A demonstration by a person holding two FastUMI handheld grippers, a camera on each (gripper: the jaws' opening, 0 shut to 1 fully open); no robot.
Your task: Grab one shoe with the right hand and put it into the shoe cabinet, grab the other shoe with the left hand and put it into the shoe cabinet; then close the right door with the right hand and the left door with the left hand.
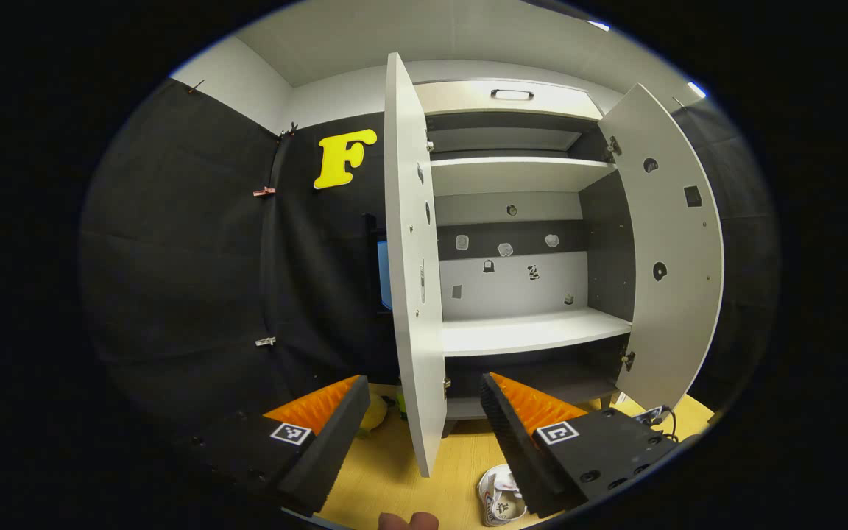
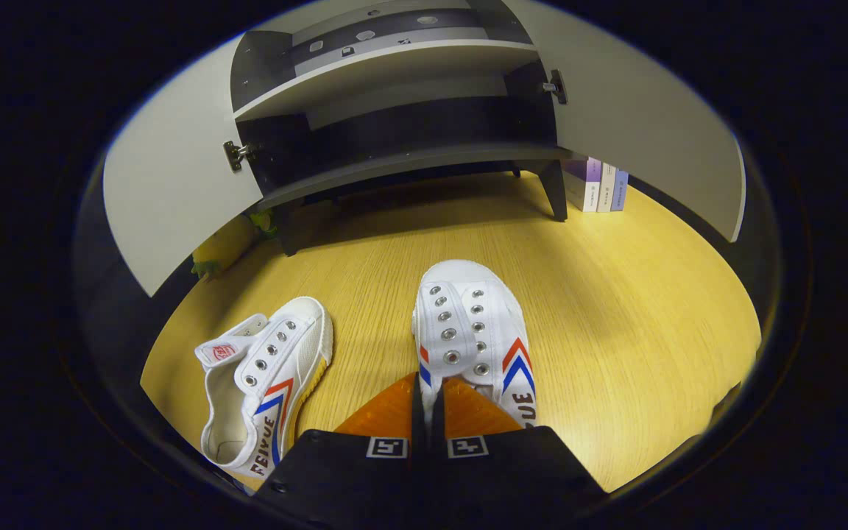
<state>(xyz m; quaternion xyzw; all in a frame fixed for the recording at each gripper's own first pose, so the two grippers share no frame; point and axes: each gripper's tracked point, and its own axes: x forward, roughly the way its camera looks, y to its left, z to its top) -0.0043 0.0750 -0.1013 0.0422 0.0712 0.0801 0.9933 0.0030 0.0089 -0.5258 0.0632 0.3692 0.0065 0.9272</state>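
The right tool [image 2: 428, 401] is clenched almost fully, its two fingers pinching the heel rim of the right-hand shoe [image 2: 472, 335], with only that thin edge between them. This shoe lies lengthwise straight away from the tool, toe toward the shoe cabinet [image 2: 394, 158], sole down on the wooden counter [image 2: 615, 309] near its middle. The other shoe [image 2: 266, 375] sits just beside it to the left, apart from it, its long axis tilted so the toe points up and a little right, its tongue flopped open toward the left edge of the counter.

The left tool [image 1: 424, 419] is released, fingers spread wide and gripping nothing, held up in front of the cabinet. The near edge of the left door [image 1: 413, 294] stands between its fingers in this view; whether it touches either finger I cannot tell. The right door [image 1: 670, 258] is swung wide too, and the white shelves [image 1: 534, 331] inside are bare. A shoe [image 1: 499, 497] peeks out low beside the left tool's right finger.

Some books [image 2: 601, 184] stand by the cabinet's right leg at the counter's far edge.
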